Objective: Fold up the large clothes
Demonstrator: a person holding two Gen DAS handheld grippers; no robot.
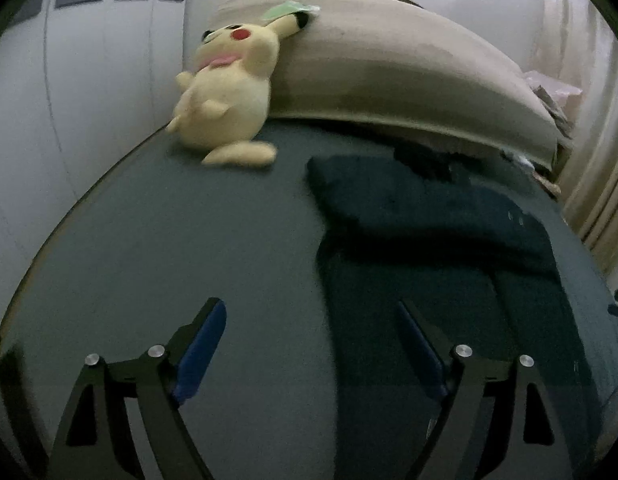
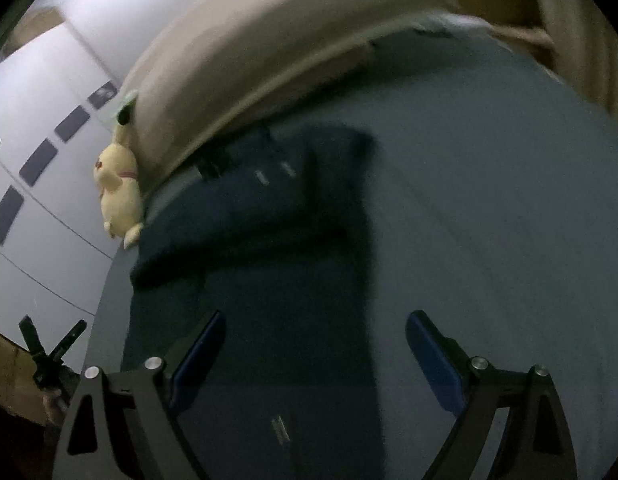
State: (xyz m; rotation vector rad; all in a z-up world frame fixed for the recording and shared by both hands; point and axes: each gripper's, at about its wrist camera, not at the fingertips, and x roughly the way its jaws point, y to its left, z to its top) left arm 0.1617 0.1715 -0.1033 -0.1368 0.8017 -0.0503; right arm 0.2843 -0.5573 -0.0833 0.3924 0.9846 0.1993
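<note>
A large dark navy garment point(image 1: 441, 264) lies spread on the grey-blue bed sheet point(image 1: 189, 240), its far part folded over into a thicker band near the headboard. It also shows in the right wrist view point(image 2: 269, 272). My left gripper point(image 1: 311, 344) is open and empty, hovering above the sheet at the garment's left edge. My right gripper point(image 2: 315, 356) is open and empty above the garment's near part. The left gripper shows small at the lower left of the right wrist view point(image 2: 53, 344).
A yellow Pikachu plush point(image 1: 225, 96) leans against the beige headboard point(image 1: 389, 68) at the bed's far left corner; it also shows in the right wrist view point(image 2: 117, 192). White wardrobe doors point(image 1: 89, 100) stand left of the bed. A curtain point(image 1: 601, 184) hangs on the right.
</note>
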